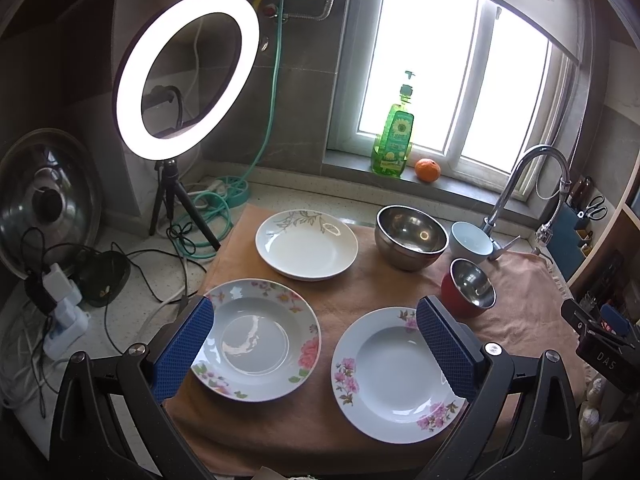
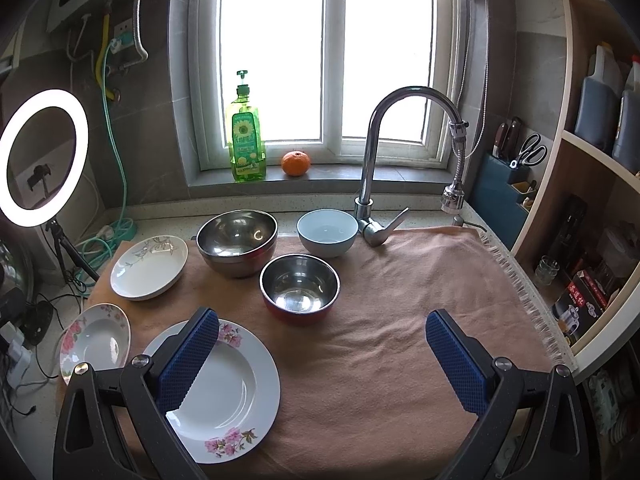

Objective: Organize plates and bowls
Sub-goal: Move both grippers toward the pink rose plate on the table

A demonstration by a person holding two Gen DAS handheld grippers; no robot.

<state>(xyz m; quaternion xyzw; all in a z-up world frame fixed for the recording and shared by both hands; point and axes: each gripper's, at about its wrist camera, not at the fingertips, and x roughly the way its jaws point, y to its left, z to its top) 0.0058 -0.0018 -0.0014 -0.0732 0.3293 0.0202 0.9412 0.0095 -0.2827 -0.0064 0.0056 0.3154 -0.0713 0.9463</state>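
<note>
Three plates and three bowls are set on a towel (image 2: 400,340). The leaf plate (image 2: 149,267) is placed behind two flowered plates (image 2: 96,338) (image 2: 224,390). The large bowl (image 2: 237,242) is set right of the leaf plate, the ceramic bowl (image 2: 327,233) further right beside the faucet (image 2: 370,184), the small bowl (image 2: 300,288) before them.

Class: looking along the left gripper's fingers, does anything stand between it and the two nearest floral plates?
Nothing visible does. The left gripper is open above the cloth, with one floral plate by its left finger and the other by its right.
</note>
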